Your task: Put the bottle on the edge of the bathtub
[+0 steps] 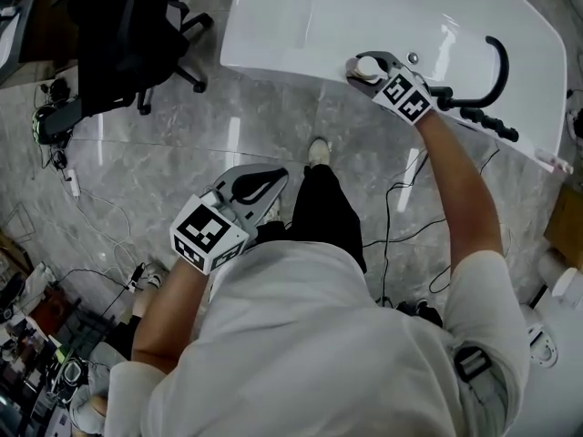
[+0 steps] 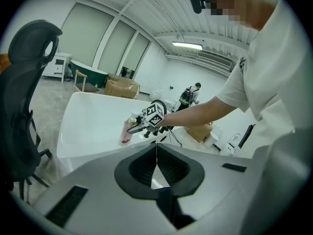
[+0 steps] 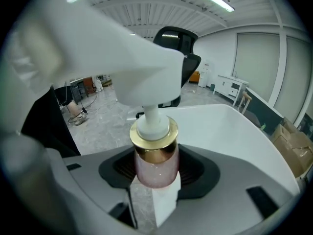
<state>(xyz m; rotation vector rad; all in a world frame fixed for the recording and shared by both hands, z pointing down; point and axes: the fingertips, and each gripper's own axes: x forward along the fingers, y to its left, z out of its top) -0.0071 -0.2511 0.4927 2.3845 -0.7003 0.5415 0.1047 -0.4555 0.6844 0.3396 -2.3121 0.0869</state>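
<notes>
A pink pump bottle (image 1: 368, 65) with a gold collar and white pump head is held over the near rim of the white bathtub (image 1: 291, 25). My right gripper (image 1: 363, 73) is shut on it. In the right gripper view the bottle (image 3: 156, 163) stands upright between the jaws, and its pump head fills the upper left. The left gripper view shows the bottle (image 2: 125, 132) and my right gripper (image 2: 135, 126) against the tub (image 2: 93, 121); whether the bottle's base touches the rim cannot be told. My left gripper (image 1: 273, 182) is shut and empty, low beside the person's body.
A black office chair (image 1: 127, 35) stands left of the tub on the grey marble floor. A black curved hose (image 1: 496, 62) lies on the tub's right end. Cables (image 1: 100, 208) trail across the floor at left. Cardboard boxes (image 2: 120, 88) sit beyond the tub.
</notes>
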